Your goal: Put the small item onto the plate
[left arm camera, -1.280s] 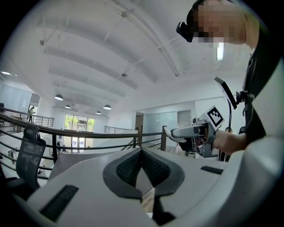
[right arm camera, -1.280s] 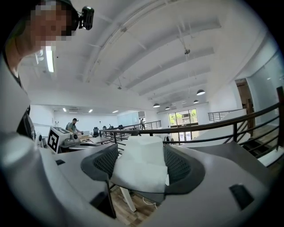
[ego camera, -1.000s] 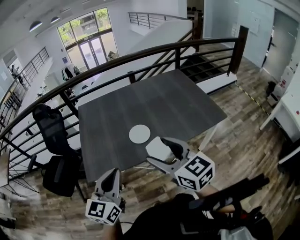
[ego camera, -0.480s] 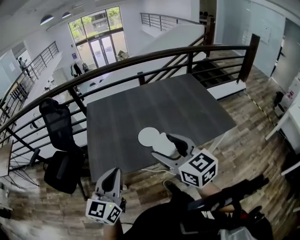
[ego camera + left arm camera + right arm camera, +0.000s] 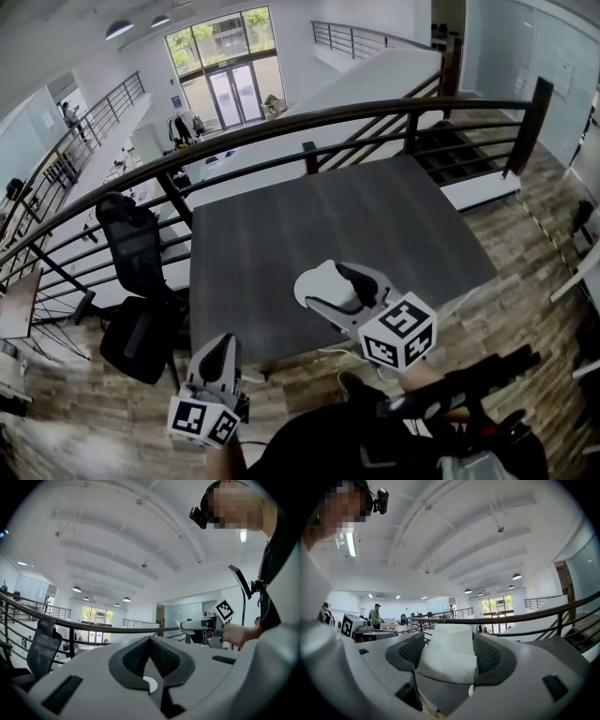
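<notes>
The left gripper [image 5: 222, 343] hangs low beside the table's [image 5: 356, 216] near-left corner, its fingers pressed together with nothing between them. Further right, the right gripper [image 5: 322, 292] is held above the near part of the table, and the small item [image 5: 448, 660] sits squarely between its 2 dark mesh pads [image 5: 410, 652], pinched on both sides and clear of the tabletop. The small item is white, soft-looking and blocky, with creased, uneven faces; it rises above the fingertips and fills the gap between them. In view are 1 small item, 2 grippers and 1 dark grey table. Whether a plate lies beneath the small item cannot be told.
</notes>
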Demonstrator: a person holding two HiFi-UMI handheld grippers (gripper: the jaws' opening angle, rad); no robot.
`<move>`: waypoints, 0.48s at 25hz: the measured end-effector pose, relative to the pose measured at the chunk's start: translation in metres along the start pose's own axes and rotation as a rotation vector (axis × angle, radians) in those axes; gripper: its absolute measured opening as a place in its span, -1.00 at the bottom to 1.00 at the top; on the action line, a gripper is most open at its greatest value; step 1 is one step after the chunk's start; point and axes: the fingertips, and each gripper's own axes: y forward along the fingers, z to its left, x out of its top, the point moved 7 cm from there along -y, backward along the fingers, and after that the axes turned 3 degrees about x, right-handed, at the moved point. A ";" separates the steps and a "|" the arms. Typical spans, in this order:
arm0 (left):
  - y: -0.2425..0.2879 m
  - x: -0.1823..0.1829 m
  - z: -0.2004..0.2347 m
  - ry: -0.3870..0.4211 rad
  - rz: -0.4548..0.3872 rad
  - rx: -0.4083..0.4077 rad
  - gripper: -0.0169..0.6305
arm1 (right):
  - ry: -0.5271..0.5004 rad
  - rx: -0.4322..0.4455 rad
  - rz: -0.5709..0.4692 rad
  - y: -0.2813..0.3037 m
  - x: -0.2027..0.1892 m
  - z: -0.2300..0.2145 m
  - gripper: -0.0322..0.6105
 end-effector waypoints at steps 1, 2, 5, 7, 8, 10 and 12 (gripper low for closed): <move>0.006 0.000 0.001 0.000 0.002 0.006 -0.93 | 0.002 0.006 0.004 0.005 0.000 -0.008 0.14; 0.012 0.001 0.001 0.002 0.004 0.011 -0.93 | 0.006 0.012 0.006 0.010 -0.001 -0.015 0.14; 0.027 0.000 0.004 0.006 0.010 0.029 -0.93 | 0.021 0.034 0.008 0.023 -0.002 -0.035 0.14; 0.033 -0.003 0.008 -0.008 0.006 0.051 -0.93 | 0.031 0.049 0.010 0.033 -0.006 -0.044 0.14; 0.036 -0.005 0.011 -0.017 0.006 0.064 -0.93 | 0.035 0.055 0.013 0.038 -0.008 -0.049 0.14; 0.043 -0.007 0.013 -0.034 0.017 0.085 -0.93 | 0.044 0.062 0.018 0.045 -0.012 -0.058 0.14; 0.052 -0.008 0.013 -0.035 0.030 0.096 -0.93 | 0.047 0.068 0.017 0.052 -0.013 -0.068 0.14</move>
